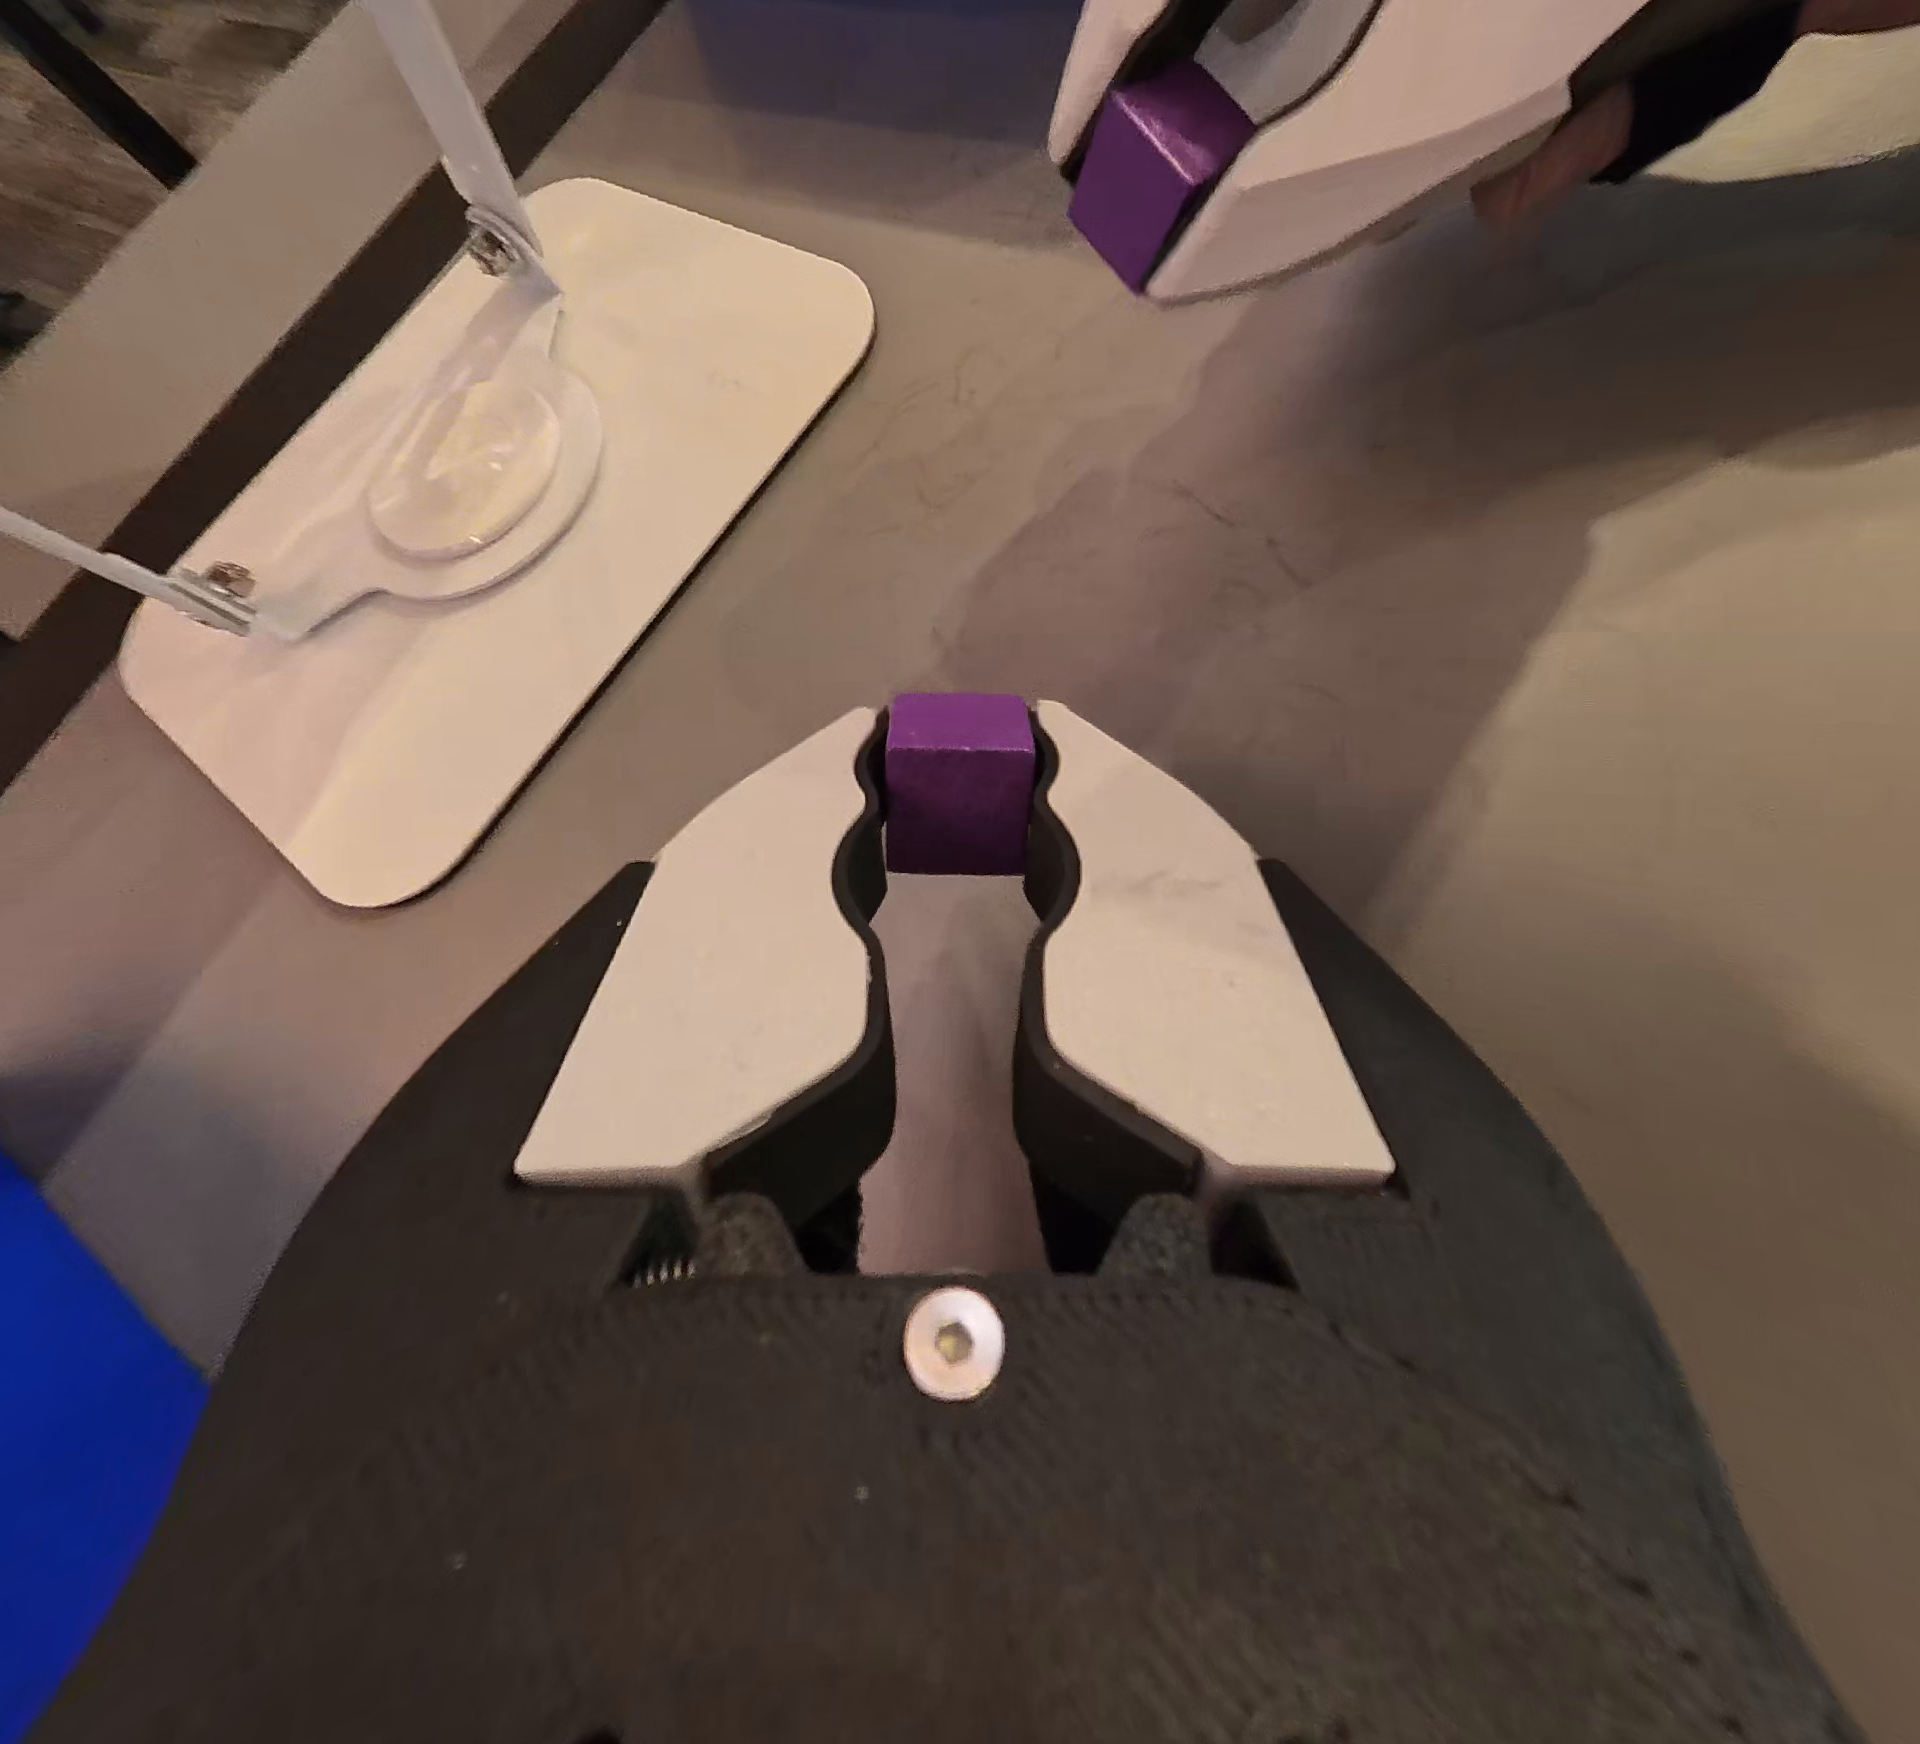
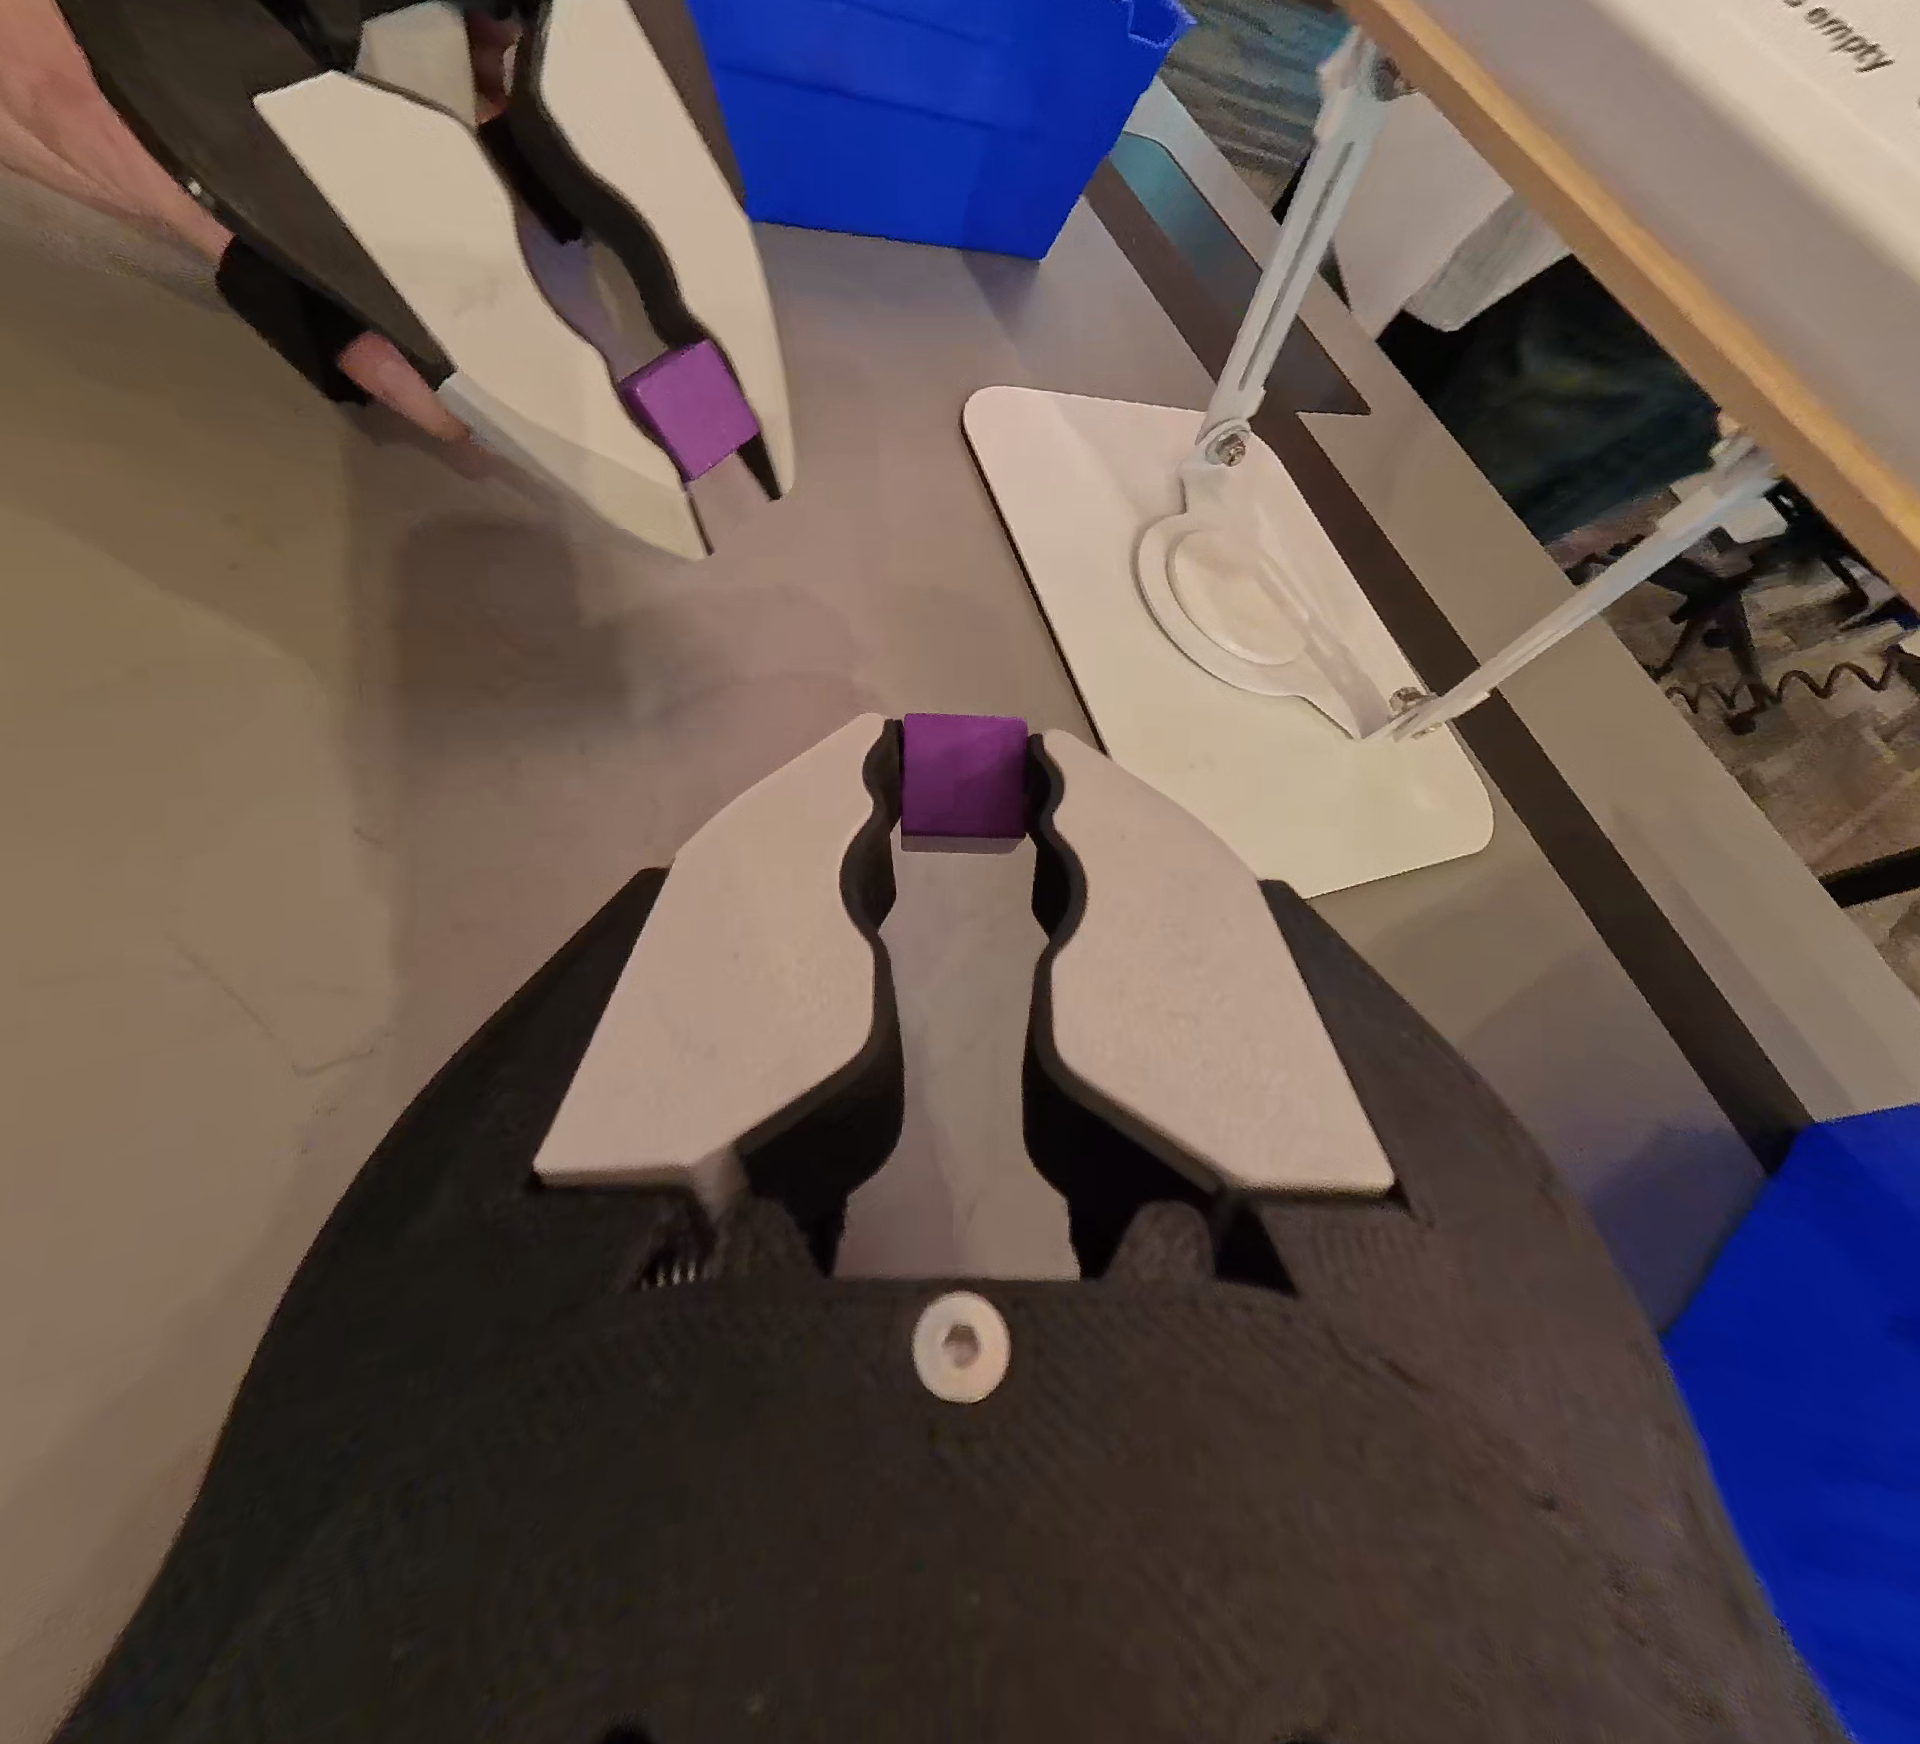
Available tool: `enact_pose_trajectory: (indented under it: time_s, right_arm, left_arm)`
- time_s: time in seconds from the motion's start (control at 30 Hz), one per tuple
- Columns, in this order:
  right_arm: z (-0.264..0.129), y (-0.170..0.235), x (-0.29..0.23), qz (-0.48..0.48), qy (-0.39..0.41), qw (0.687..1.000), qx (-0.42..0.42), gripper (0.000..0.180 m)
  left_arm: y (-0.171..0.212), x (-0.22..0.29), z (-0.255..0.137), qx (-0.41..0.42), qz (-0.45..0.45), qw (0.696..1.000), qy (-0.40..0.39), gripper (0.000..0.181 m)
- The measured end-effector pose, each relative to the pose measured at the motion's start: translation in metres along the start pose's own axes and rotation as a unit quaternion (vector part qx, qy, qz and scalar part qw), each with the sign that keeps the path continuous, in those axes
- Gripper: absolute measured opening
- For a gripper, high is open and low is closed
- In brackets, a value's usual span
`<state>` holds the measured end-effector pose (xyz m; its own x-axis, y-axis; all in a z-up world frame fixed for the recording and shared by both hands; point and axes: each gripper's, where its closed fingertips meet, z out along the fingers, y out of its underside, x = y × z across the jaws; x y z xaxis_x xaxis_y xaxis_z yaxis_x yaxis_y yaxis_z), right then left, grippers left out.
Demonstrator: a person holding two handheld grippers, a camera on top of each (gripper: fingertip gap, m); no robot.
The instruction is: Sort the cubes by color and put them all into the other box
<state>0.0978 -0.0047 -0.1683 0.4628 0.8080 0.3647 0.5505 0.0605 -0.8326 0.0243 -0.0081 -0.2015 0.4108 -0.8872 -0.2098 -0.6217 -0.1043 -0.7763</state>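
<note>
Because each purple cube looks small, rigid, light and smooth-faced, hold it across two flat opposite faces: the left hand-held gripper (image 1: pixel 958 738) clamps one purple cube (image 1: pixel 958 785) at its fingertips, the right hand-held gripper (image 2: pixel 961 754) another (image 2: pixel 961 775), above the bench (image 2: pixel 312 655)

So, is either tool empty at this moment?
No, the left tool and the right tool each clamp a purple cube between their tips.
</note>
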Motion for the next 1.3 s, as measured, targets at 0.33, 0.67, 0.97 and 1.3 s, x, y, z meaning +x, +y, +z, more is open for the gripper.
enact_pose_trajectory:
  time_s: [0.33,0.67,0.97,1.3]
  right_arm:
    - [-0.025,-0.019,0.006,-0.003,0.031,0.999,0.012,0.023]
    - [-0.065,-0.007,0.017,0.033,0.055,0.998,0.0,0.023]
    - [-0.113,-0.004,0.068,0.062,0.132,0.989,0.006,0.023]
    - [-0.154,0.04,0.212,0.16,0.261,0.95,-0.059,0.023]
  left_arm:
    - [-0.008,0.006,-0.015,0.015,0.029,0.999,-0.001,0.022]
    - [0.001,0.031,-0.009,-0.011,0.023,0.996,0.08,0.022]
    - [-0.019,0.059,-0.001,-0.036,0.053,0.989,0.135,0.022]
    - [-0.016,0.058,0.002,-0.022,0.036,0.99,0.131,0.022]
